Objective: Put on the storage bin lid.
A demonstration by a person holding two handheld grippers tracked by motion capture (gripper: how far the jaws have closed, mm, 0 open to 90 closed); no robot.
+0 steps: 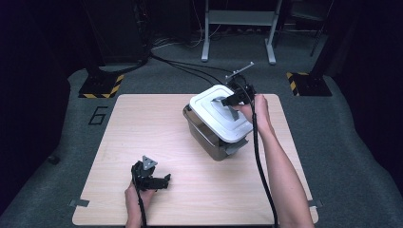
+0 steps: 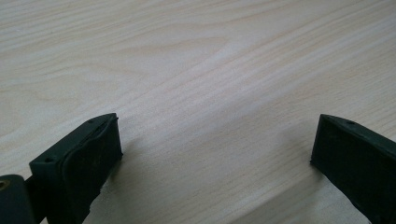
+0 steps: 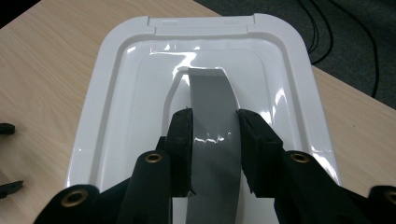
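From the high view, the right gripper [image 1: 234,99] is up at the far right of the table [image 1: 142,142], clamped on the grey handle [image 1: 227,107] of a white lid [image 1: 209,107]. The lid sits skewed and tilted over a clear grey bin [image 1: 209,140], so it looks lifted or half off. The risk here, as I read it: a one-handed hold on a narrow handle lets the lid swing, and its low edge could catch the bin's rim and drag the bin along. The left gripper [image 1: 159,182] rests near the front edge, well apart from the bin, so nothing steadies the bin. Black cables [image 1: 190,66] trail across the floor beyond the table, clear of the work.

In the left gripper view, the jaws stand spread wide over bare wood [image 2: 210,70], nothing between them.

In the right gripper view, both pads [image 3: 182,140] press the sides of the grey handle [image 3: 210,116], which arches over the glossy lid [image 3: 116,93]. The pinch sits toward one end of the handle, not its middle; on smooth plastic that could slip or let the lid pivot. At the left edge, the other gripper's black tips [image 3: 7,128] show far off, not in the way.
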